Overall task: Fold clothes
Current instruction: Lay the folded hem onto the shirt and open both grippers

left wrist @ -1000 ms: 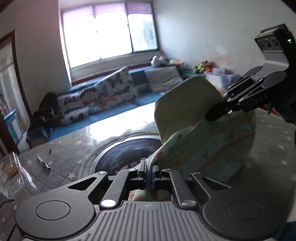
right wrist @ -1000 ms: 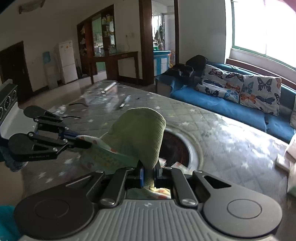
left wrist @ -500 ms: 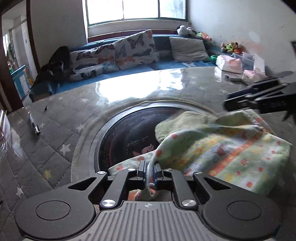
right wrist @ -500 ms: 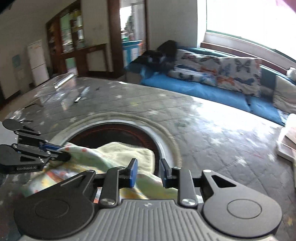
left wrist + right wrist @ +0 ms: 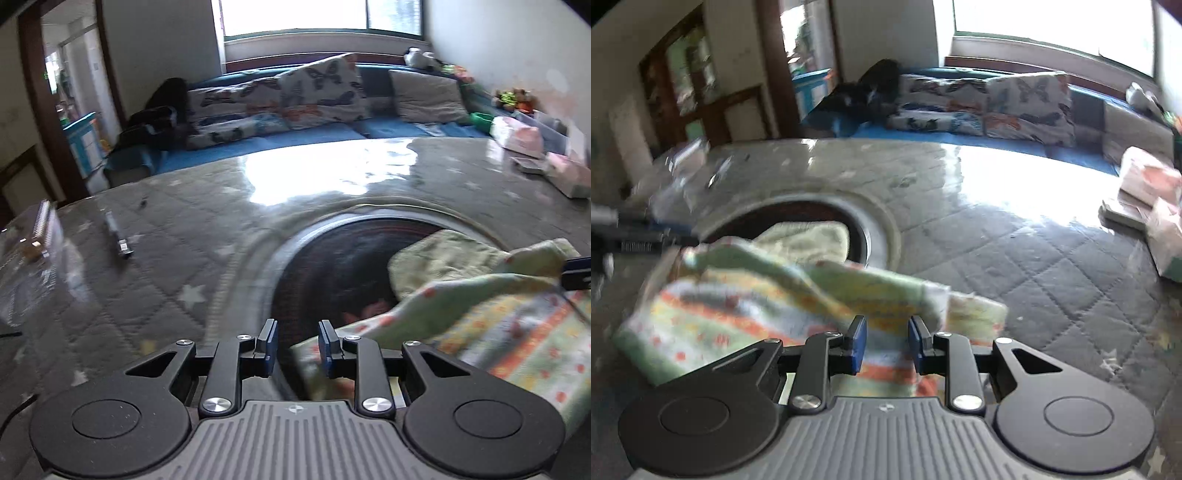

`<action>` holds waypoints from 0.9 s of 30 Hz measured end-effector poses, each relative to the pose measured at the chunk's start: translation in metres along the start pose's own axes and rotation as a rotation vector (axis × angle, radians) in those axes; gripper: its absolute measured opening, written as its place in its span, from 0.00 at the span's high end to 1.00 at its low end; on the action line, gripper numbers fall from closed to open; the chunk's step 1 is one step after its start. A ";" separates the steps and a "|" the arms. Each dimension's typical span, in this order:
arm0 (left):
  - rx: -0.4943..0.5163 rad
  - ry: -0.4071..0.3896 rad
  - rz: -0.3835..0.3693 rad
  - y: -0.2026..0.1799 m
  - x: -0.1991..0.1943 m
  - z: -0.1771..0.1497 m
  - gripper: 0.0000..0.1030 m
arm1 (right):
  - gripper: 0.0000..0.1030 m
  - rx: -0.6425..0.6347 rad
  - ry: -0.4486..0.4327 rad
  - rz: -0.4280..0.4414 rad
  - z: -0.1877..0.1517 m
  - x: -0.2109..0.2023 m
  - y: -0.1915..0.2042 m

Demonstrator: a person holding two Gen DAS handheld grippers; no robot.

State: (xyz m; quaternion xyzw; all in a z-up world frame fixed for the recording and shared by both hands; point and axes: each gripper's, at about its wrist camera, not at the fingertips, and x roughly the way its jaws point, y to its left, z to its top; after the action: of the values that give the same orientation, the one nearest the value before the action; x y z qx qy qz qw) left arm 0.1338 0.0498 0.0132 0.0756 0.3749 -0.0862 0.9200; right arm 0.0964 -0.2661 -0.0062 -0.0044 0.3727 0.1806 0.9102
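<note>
Now my left gripper (image 5: 293, 345) and right gripper (image 5: 884, 341), jaws just opened and holding nothing, should back straight off so the folded garment (image 5: 768, 306) stays flat on the quilted table (image 5: 1015, 251), partly over its round inset

We see one garment (image 5: 509, 332), a small soft piece with a pale green ground, orange and yellow stripes and scattered red dots. It lies folded over on the grey quilted table (image 5: 166, 266), partly covering the dark round inset (image 5: 332, 266) in the middle. A plain pale green inner layer (image 5: 809, 236) shows at the far edge, lying over the inset.
</note>
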 end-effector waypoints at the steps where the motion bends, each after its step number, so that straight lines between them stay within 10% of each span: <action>1: -0.010 -0.006 -0.006 0.000 -0.003 0.001 0.76 | 0.76 0.010 -0.012 -0.005 0.002 -0.003 -0.003; 11: 0.037 -0.054 -0.220 -0.059 -0.020 0.009 0.75 | 0.76 -0.007 0.010 0.045 0.025 0.027 0.021; 27: -0.012 -0.022 -0.209 -0.060 -0.002 0.009 0.75 | 0.76 0.002 -0.014 -0.025 0.030 0.032 0.016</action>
State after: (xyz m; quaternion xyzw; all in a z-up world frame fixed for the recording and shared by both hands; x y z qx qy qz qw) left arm 0.1259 -0.0099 0.0162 0.0297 0.3712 -0.1803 0.9104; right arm 0.1325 -0.2369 -0.0039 -0.0069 0.3662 0.1690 0.9150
